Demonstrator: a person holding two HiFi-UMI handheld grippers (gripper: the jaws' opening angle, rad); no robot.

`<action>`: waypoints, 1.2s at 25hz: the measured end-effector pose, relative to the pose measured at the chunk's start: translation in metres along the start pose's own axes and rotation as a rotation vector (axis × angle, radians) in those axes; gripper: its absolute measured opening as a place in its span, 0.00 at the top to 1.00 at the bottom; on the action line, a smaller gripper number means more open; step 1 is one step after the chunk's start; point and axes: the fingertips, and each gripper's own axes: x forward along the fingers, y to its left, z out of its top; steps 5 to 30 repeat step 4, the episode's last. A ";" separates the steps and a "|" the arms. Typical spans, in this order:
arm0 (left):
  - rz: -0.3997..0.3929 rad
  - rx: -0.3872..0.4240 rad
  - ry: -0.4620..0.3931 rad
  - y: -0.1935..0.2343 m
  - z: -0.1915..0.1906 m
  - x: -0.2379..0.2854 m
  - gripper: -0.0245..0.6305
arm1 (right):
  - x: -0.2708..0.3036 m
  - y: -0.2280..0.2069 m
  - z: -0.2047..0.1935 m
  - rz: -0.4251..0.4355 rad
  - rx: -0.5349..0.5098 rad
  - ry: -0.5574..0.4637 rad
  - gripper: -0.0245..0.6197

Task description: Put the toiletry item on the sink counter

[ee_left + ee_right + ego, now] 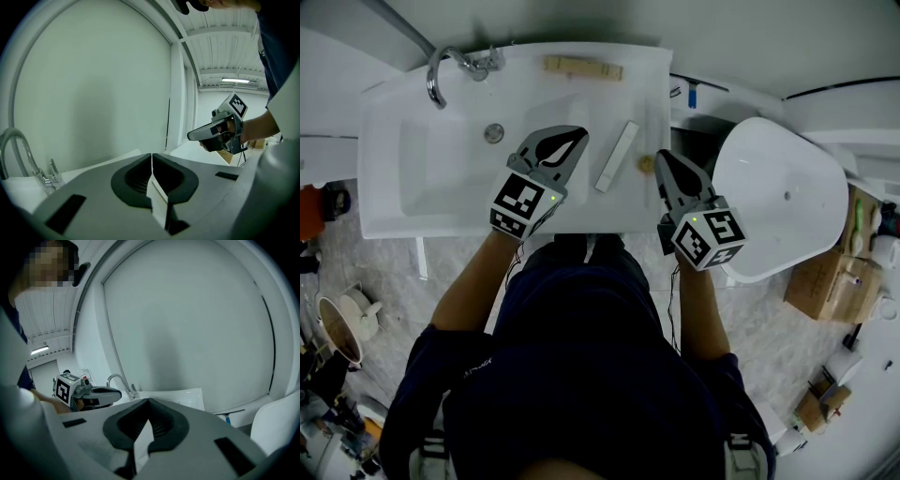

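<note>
White long toiletry box (616, 157), one, flat on white ceramic sink counter (652, 89), between two grey tools: left gripper (579, 134) clenched empty, right gripper (661, 157) likewise. One chrome tap (441, 80), one wooden block (582, 67).

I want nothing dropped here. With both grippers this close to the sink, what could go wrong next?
1. The white stick lies on a narrow ledge of the sink, between the shut left gripper and the shut right gripper. A swing of either could knock it off.
2. The small round piece sits near the edge, right beside the right gripper, and might get pushed over.
</note>
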 end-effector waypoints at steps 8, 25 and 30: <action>-0.001 -0.002 -0.006 0.001 0.000 0.000 0.91 | 0.001 0.000 -0.002 -0.001 0.002 0.005 0.96; -0.001 -0.002 -0.006 0.001 0.000 0.000 0.91 | 0.001 0.000 -0.002 -0.001 0.002 0.005 0.96; -0.001 -0.002 -0.006 0.001 0.000 0.000 0.91 | 0.001 0.000 -0.002 -0.001 0.002 0.005 0.96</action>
